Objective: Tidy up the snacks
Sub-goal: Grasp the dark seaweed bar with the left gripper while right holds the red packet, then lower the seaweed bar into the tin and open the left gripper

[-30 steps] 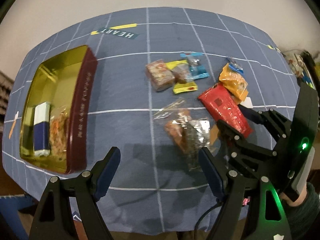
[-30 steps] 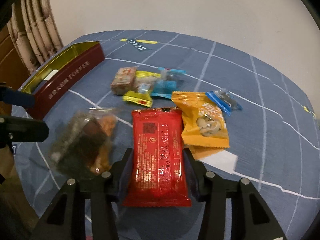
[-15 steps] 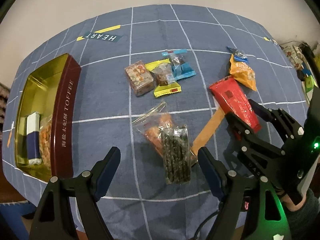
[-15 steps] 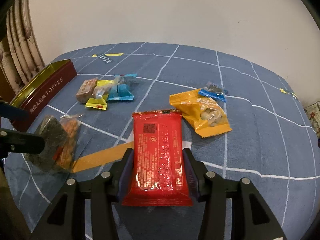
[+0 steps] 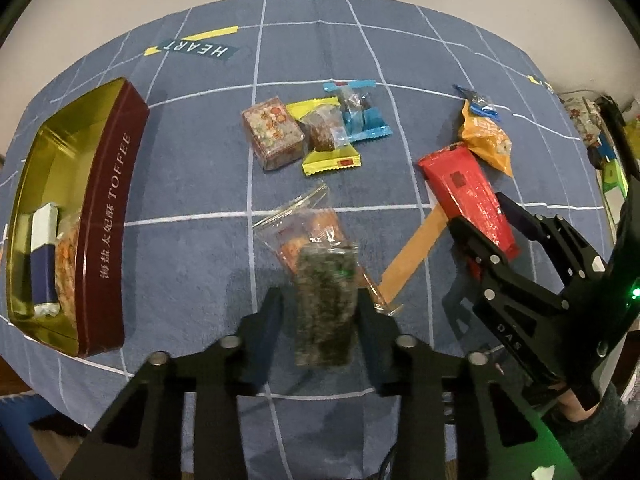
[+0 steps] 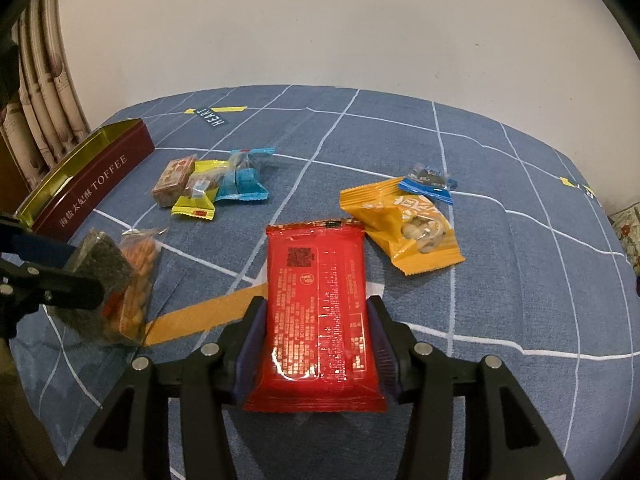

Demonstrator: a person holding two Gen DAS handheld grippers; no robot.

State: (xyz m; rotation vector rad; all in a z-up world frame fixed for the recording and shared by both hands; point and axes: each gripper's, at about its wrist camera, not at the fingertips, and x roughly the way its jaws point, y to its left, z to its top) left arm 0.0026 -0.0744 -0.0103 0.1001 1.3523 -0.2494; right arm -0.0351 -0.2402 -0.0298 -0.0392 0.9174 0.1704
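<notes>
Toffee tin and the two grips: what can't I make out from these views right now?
- Toffee tin: in the right wrist view its near wall hides the contents; in the left wrist view the orange snack inside is half hidden by that wall.
- Dark seaweed pack: the left gripper covers its sides, and it hides part of the clear orange-snack bag.
- Red packet: small print illegible; the right gripper covers its edges.

We cannot see the orange snack bag whole: the dark seaweed packet covers its near half. In the toffee tin, its wall hides part of the contents. Print on the red packet is too small to read.
</notes>
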